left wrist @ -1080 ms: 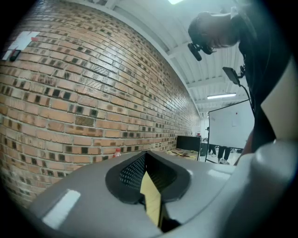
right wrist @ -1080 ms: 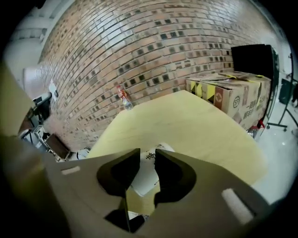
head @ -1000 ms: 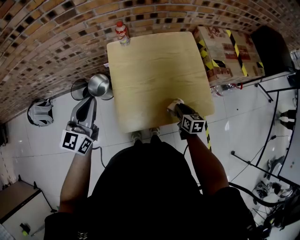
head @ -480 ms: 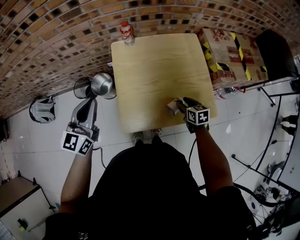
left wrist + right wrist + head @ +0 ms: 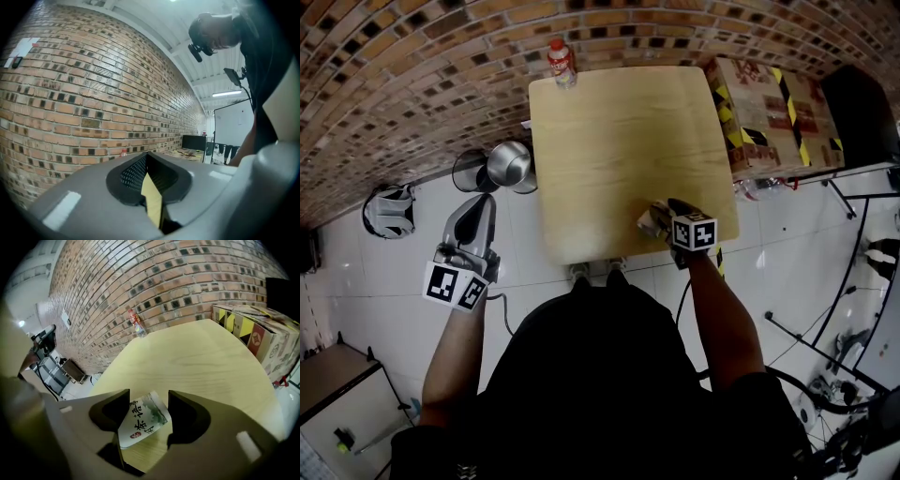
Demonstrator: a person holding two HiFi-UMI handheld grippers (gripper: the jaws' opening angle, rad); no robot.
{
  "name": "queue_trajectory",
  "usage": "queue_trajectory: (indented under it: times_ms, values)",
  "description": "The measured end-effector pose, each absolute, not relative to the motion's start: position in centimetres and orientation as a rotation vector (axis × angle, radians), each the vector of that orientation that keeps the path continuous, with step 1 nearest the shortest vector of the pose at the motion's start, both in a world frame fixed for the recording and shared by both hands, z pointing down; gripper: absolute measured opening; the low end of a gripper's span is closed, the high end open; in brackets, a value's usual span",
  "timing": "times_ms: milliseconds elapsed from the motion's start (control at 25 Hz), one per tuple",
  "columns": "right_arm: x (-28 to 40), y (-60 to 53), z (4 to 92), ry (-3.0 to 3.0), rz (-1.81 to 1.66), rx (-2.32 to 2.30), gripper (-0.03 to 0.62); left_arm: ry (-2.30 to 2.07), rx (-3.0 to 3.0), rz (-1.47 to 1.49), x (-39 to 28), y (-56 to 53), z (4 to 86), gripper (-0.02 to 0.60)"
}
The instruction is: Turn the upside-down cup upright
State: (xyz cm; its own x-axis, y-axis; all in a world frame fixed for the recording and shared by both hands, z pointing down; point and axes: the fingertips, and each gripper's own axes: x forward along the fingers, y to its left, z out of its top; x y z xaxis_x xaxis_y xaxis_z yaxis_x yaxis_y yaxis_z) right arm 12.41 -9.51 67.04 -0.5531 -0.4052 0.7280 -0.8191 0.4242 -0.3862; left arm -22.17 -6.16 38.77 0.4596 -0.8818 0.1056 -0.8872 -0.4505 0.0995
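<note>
Hovering at the desk's (image 5: 619, 131) near right corner, the right gripper (image 5: 654, 217) has its jaws spread; they have just been opening, with the cup (image 5: 140, 420) between them; the cup rests on the desk, leaning, print facing the camera; whether a jaw touches it I cannot tell; the left gripper (image 5: 481, 204) is off the desk's left side, over the floor, jaws pressed together, empty.
</note>
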Motion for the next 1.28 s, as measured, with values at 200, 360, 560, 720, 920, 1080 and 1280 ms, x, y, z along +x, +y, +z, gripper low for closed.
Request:
queue_trajectory:
  times_ms: [200,360,560,720,920,1080,1280]
  values:
    - [12.0,-10.0,67.1,-2.125,0.900,1.063,0.261,-1.559,2.565,0.061,-22.0,-6.4,38.7,0.000]
    - [12.3,-11.0,67.0,-2.107,0.897,1.142,0.253,-1.554,2.565,0.068,-22.1,-6.5,38.8,0.000]
    - [14.0,-12.5,65.8,-2.062,0.995,1.288,0.245,-1.539,2.571,0.061,-22.0,-6.8,38.8,0.000]
    - [14.7,-10.3,66.1,-1.896,1.299,1.369,0.254,-1.523,2.577,0.040,-21.6,-7.1,38.9,0.000]
    - [13.8,-8.5,67.6,-1.797,1.419,1.350,0.258,-1.485,2.597,0.032,-20.7,-7.1,39.1,0.000]
    - [13.5,-9.3,67.7,-1.812,1.354,1.367,0.259,-1.500,2.597,0.042,-21.4,-6.8,38.9,0.000]
    - [12.3,-9.6,67.7,-1.855,1.315,1.325,0.264,-1.527,2.588,0.045,-22.2,-6.5,38.6,0.000]
